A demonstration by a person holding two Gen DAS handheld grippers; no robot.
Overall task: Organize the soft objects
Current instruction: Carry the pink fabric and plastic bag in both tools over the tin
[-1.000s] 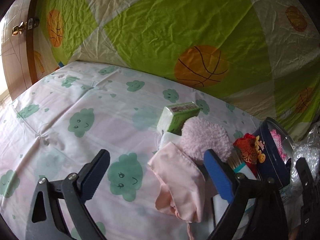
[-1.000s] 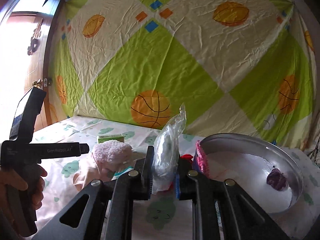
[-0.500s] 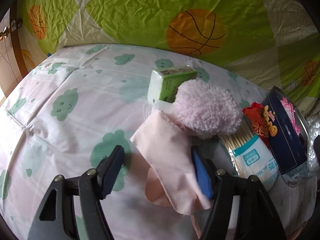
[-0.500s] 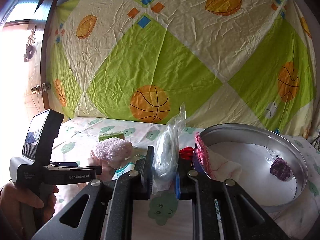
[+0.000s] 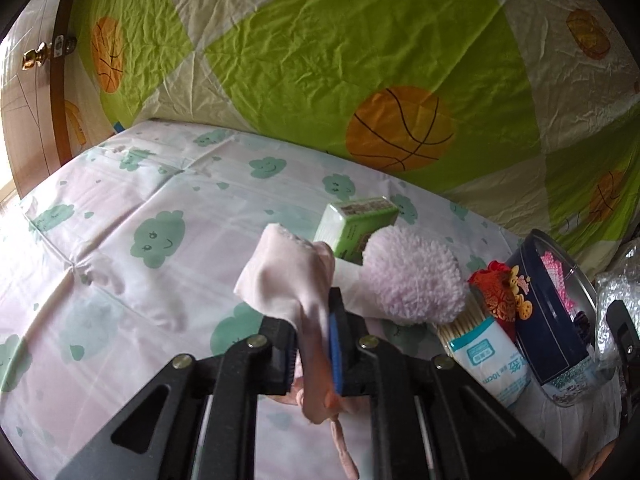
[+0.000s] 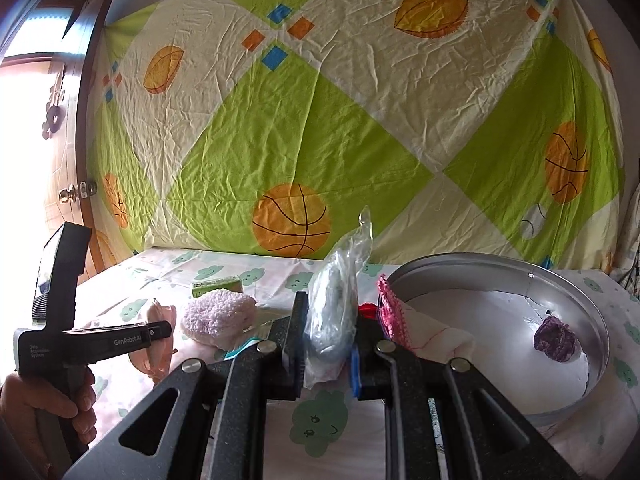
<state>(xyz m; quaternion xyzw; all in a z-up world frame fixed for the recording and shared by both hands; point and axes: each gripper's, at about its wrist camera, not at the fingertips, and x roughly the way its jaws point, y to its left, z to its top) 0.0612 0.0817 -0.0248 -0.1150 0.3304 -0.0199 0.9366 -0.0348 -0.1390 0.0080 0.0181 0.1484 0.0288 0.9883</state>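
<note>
Pinching the pink cloth (image 5: 288, 280) near its middle, the left gripper (image 5: 314, 354) holds it bunched just left of the fluffy pad (image 5: 414, 280); it looks light and limp, so its ends will droop. The right gripper (image 6: 326, 346) is clamped on a crinkly, slippery-looking plastic bag (image 6: 336, 304) left of the metal basin (image 6: 600, 312).

Left gripper (image 5: 314, 350) clamped on pink cloth (image 5: 292, 280), held by hand (image 6: 48, 404). Right gripper (image 6: 326, 350) clamped on plastic bag (image 6: 334, 312).
</note>
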